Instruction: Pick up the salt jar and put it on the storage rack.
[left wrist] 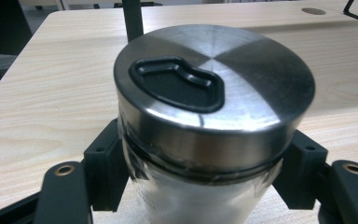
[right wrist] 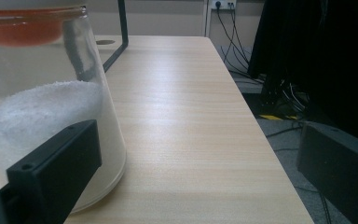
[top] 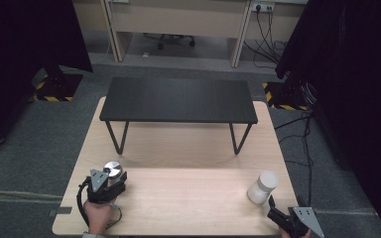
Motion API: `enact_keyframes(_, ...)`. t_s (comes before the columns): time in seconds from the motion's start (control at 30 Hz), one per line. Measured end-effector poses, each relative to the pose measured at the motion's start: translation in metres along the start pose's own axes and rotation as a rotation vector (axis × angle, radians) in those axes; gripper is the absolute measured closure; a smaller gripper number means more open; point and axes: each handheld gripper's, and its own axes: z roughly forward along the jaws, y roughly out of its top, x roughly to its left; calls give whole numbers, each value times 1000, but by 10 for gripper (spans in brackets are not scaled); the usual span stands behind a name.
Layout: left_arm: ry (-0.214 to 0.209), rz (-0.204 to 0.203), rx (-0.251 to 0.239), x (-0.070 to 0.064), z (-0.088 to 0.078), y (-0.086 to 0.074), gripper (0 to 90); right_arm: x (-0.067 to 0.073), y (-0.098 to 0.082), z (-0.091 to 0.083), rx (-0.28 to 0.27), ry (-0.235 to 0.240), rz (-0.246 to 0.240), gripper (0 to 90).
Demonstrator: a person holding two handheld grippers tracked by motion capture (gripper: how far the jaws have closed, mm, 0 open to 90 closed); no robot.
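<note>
A pale wooden bench [top: 178, 193] is carrying a black metal-legged shelf [top: 178, 99] at its far side. Near the right front corner, a white-filled plastic container [top: 263, 187] is standing just ahead of the released right hand-held gripper [top: 274, 208]. At front left, the left hand-held gripper [left wrist: 200, 186] is clenching a steel-lidded jar [left wrist: 214, 116], likely for lifting.

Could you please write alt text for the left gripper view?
A steel-lidded jar sits between the left claw's two black jaws, on a pale wooden table. The brushed lid has a black flip tab.
</note>
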Motion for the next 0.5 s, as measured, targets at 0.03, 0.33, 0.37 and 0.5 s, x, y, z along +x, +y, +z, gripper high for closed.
enact_keyframes(0.03,0,-2,4,0,0,1,305,0,0,0,0,0,1,2)
enact_keyframes(0.33,-11,-10,10,-1,-6,13,306,-1,1,0,4,5,1,2)
enact_keyframes(0.37,-14,-13,7,-1,-7,14,306,-1,1,0,4,6,1,2)
enact_keyframes(0.5,-17,-17,-2,-2,-9,20,306,-1,0,0,2,7,3,2)
